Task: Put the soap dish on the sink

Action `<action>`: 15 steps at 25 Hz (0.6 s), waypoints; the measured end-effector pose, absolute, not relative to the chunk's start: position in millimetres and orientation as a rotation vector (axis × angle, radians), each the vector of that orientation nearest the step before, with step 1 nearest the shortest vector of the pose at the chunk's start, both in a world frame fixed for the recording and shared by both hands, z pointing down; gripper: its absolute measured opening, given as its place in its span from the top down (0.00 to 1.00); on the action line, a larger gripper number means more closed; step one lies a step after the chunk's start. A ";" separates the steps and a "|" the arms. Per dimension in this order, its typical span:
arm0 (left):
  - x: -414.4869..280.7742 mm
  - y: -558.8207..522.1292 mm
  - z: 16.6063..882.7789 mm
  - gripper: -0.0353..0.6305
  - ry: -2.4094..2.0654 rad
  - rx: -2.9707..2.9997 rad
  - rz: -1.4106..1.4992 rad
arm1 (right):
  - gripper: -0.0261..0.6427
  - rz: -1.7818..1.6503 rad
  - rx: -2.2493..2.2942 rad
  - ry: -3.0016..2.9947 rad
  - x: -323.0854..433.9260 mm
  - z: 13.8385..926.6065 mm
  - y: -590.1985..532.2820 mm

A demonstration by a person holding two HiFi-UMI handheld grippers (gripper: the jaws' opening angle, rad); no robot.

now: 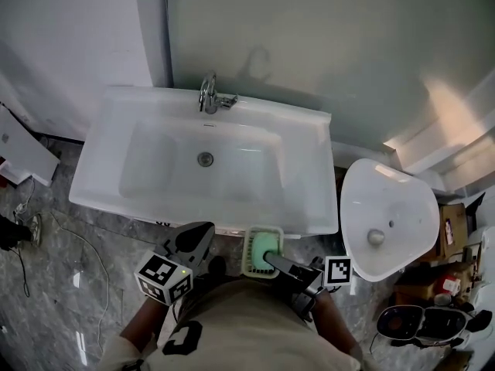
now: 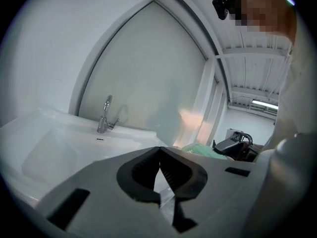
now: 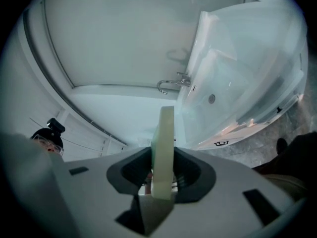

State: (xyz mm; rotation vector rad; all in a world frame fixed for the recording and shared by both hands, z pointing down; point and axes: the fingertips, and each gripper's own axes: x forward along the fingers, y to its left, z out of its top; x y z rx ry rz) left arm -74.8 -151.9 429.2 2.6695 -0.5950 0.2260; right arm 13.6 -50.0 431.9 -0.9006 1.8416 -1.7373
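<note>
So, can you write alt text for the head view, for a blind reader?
Seen from above, the right gripper holds a green soap dish at the front edge of a white sink, with the shut, empty left gripper beside it. A chrome faucet stands at the sink's back; a second white basin lies to the right.

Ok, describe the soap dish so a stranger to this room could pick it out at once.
Find the big white rectangular sink with the chrome tap against the wall. At its near edge, toward the right corner, the right gripper is clamped on the soap dish. It is a small pale green tray, the only coloured thing beside the white sink and the white oval basin.
</note>
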 end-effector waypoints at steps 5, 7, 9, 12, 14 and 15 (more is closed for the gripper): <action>-87.8 -174.9 431.6 0.92 -0.656 2.634 0.193 | 0.77 -1.760 -0.977 1.864 18.6 439.6 -72.8; -91.0 -180.9 432.1 0.92 -0.682 2.632 0.194 | 0.77 -1.767 -1.012 1.890 26.1 443.2 -80.9; -93.5 -186.7 433.9 0.92 -0.715 2.624 0.203 | 0.77 -1.765 -1.023 1.913 35.0 442.9 -89.8; -94.0 -195.5 433.6 0.92 -0.767 2.610 0.206 | 0.77 -1.737 -1.033 1.947 52.3 438.1 -104.4; -89.9 -200.7 433.3 0.92 -0.788 2.607 0.207 | 0.77 -1.717 -1.048 1.954 65.9 435.7 -112.9; -85.7 -202.9 432.8 0.92 -0.791 2.604 0.208 | 0.77 -1.706 -1.048 1.955 72.8 434.0 -116.7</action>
